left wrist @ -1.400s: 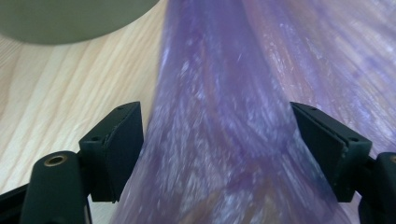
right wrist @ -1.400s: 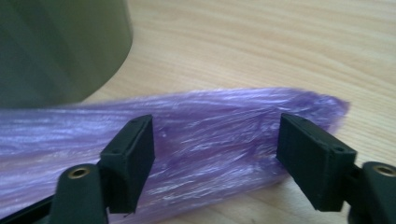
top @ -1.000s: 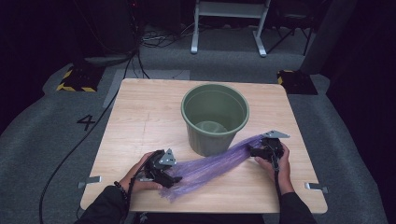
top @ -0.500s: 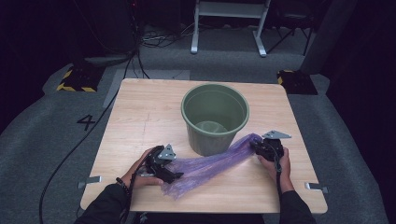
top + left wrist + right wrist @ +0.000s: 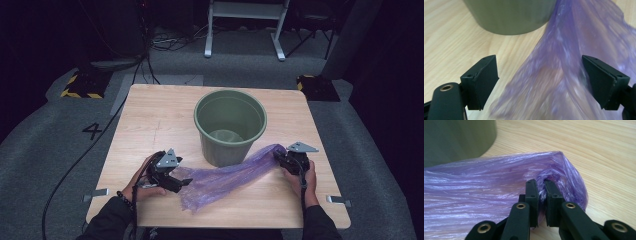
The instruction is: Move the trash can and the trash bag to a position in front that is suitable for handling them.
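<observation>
A crumpled purple plastic bag (image 5: 225, 177) lies stretched across the near part of the wooden table (image 5: 160, 120), in front of a green bucket (image 5: 225, 150). My right gripper (image 5: 277, 156) holds the bag's right end. In the right gripper view the jaws (image 5: 541, 187) have just been closing and now pinch a fold of the bag (image 5: 486, 182). My left gripper (image 5: 182, 182) is at the bag's left end, where its jaws have just been opening. In the left gripper view it (image 5: 540, 82) stands wide, with the bag (image 5: 564, 70) loose between the pads, not pressed.
The bucket (image 5: 509, 15) stands upright mid-table, just beyond the bag, and its wall (image 5: 454, 140) is close to both grippers. Bare tabletop lies left of and behind the bucket. Metal brackets (image 5: 337, 200) stick out at the table's near corners, and cables run over the dark floor.
The right gripper's jaws have shut on the bag's right end. The left gripper has shifted slightly and its jaws stand a little wider around the bag.
</observation>
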